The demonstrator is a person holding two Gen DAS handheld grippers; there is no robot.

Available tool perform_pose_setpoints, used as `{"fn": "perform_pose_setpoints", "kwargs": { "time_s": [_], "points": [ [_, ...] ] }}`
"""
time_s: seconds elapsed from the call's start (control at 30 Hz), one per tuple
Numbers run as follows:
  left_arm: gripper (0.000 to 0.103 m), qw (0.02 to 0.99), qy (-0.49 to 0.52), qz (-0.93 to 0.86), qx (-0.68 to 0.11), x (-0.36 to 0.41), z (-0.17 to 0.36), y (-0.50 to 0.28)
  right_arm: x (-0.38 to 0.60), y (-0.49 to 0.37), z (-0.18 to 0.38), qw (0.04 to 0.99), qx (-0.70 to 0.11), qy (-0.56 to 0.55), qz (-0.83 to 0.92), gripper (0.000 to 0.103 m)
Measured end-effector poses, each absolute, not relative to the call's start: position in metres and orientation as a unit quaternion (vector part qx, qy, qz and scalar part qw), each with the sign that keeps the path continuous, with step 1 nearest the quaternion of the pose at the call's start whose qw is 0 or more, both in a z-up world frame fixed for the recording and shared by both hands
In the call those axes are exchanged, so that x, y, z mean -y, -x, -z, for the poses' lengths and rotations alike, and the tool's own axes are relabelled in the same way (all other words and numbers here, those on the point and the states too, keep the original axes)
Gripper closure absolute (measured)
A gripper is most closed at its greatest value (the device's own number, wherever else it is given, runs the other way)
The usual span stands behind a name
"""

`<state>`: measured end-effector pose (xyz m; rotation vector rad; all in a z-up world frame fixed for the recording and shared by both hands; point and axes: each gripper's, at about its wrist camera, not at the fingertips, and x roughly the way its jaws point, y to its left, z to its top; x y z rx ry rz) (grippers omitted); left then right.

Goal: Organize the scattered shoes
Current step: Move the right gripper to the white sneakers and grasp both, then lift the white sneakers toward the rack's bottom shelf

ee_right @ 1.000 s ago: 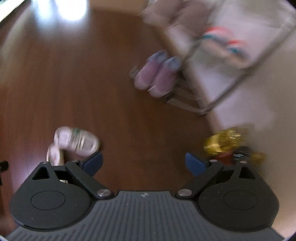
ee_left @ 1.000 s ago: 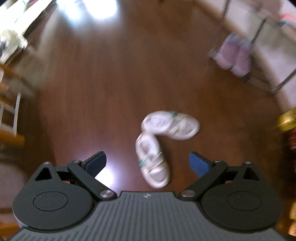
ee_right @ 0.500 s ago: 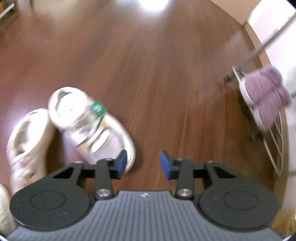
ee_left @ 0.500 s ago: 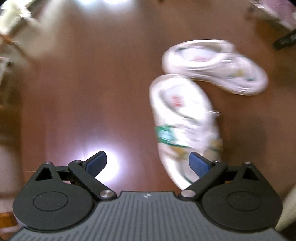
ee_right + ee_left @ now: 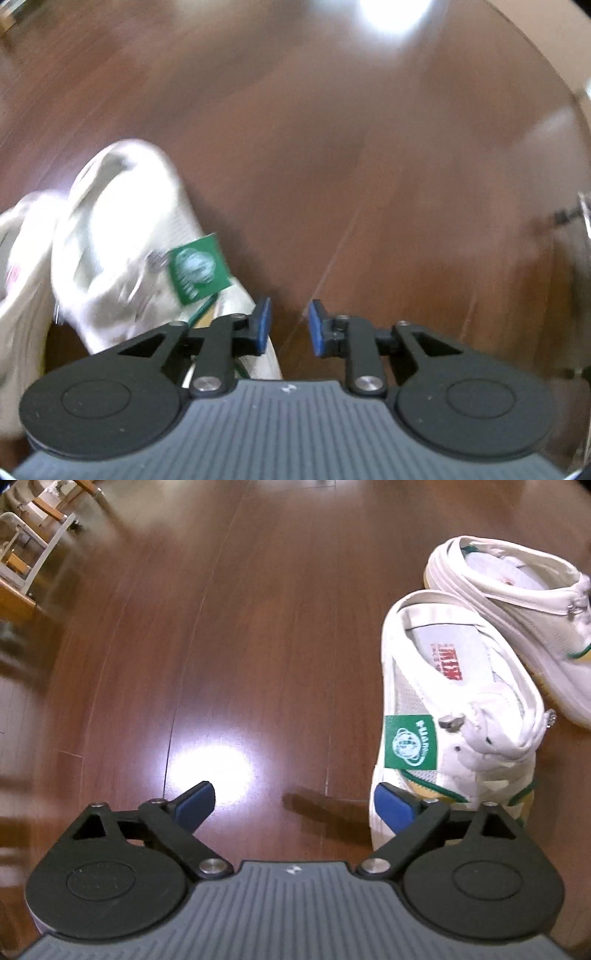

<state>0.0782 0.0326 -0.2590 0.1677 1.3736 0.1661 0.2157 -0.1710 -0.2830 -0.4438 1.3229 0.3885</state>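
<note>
Two white slip-on shoes lie on the dark wooden floor. In the left wrist view the nearer shoe, with a green tag, points toward me at the right, and the second shoe lies behind it. My left gripper hangs low over bare floor; its jaws are wide and closing, with nothing between them. Its right finger stands at the nearer shoe's left side. In the right wrist view the green-tagged shoe lies left of my right gripper, whose jaws are narrow, still closing, with only floor in the gap. Another white shoe lies at the far left.
Wooden chairs stand at the far left in the left wrist view. A thin metal rack leg shows at the right edge of the right wrist view. Bare floor stretches ahead of both grippers.
Both grippers have dropped close to the floor, so the shoes loom much larger. The right gripper's jaws went from wide to narrow. The left jaws narrowed a little.
</note>
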Motion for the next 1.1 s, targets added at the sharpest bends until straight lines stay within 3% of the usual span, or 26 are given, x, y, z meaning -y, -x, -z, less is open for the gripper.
{"fn": "perform_pose_setpoints", "kwargs": {
  "time_s": [0.2, 0.27, 0.5, 0.67, 0.73, 0.8, 1.1],
  "points": [
    [0.024, 0.764, -0.039, -0.053, -0.642, -0.014, 0.25, -0.08, 0.169, -0.159, 0.279, 0.729, -0.625, 0.209, -0.187, 0.083],
    [0.023, 0.761, -0.038, -0.048, -0.646, -0.01, 0.249, -0.082, 0.175, -0.152, 0.273, 0.738, -0.625, 0.194, -0.165, 0.073],
    [0.023, 0.76, -0.019, -0.058, -0.647, -0.01, 0.241, -0.081, 0.18, -0.184, 0.21, 0.789, -0.577, 0.089, -0.193, 0.073],
    [0.017, 0.752, 0.007, -0.062, -0.656, -0.022, 0.23, -0.067, 0.148, -0.202, 0.203, 0.73, -0.617, 0.057, -0.288, 0.071],
    [0.016, 0.75, 0.015, -0.065, -0.658, -0.027, 0.222, -0.059, 0.134, -0.198, 0.218, 0.697, -0.643, 0.073, -0.309, 0.074],
    [0.015, 0.755, 0.014, -0.058, -0.653, -0.027, 0.213, -0.053, 0.131, -0.185, 0.232, 0.681, -0.655, 0.104, -0.311, 0.088],
    [0.015, 0.759, 0.024, -0.049, -0.649, -0.023, 0.214, -0.034, 0.146, -0.159, 0.224, 0.692, -0.625, 0.134, -0.336, 0.092]
  ]
}}
